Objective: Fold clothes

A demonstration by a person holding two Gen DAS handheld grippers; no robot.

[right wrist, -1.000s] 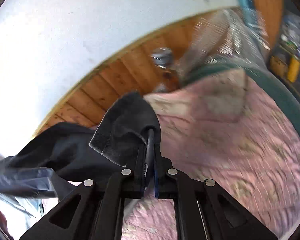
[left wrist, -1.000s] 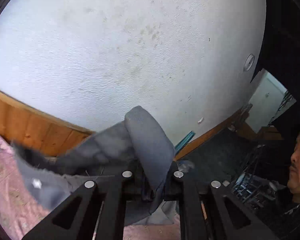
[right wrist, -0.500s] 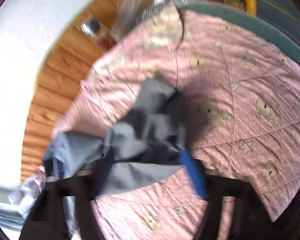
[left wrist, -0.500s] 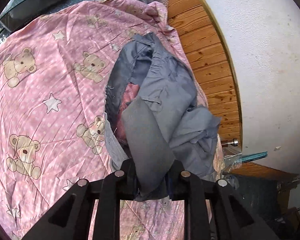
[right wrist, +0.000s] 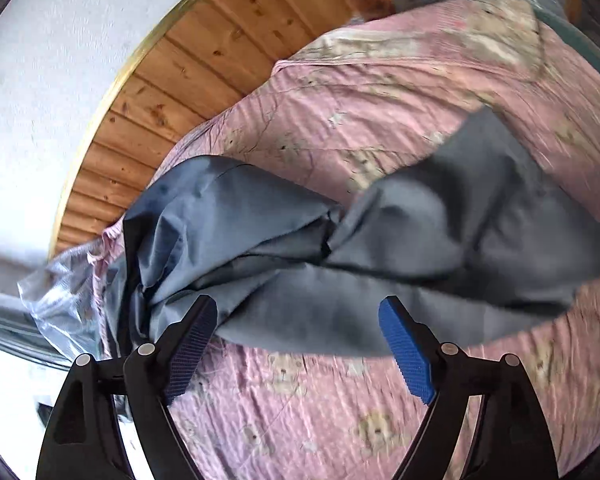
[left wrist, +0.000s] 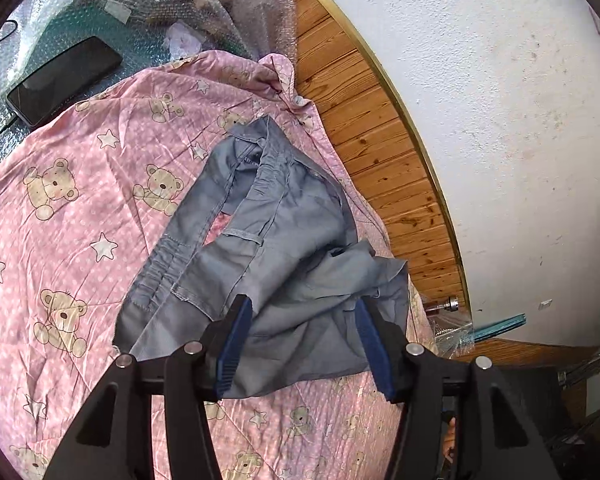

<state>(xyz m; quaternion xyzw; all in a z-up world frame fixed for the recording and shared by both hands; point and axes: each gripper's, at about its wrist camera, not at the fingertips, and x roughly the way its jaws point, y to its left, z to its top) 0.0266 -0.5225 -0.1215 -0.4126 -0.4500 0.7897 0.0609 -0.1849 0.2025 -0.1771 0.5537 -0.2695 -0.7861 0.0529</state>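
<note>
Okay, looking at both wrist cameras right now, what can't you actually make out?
- Left wrist view: the near hem of the grey shorts is hidden behind the left gripper.
- Right wrist view: the pink quilt print and the garment's far end are motion-blurred.
- Left wrist view: the phone screen is dark, unreadable.

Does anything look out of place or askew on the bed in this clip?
Yes. The grey garment lies crumpled and twisted on the pink bear-print quilt, not flat or folded. Both grippers, left and right, hang open over it. A phone sits on bubble wrap beyond the quilt.
</note>
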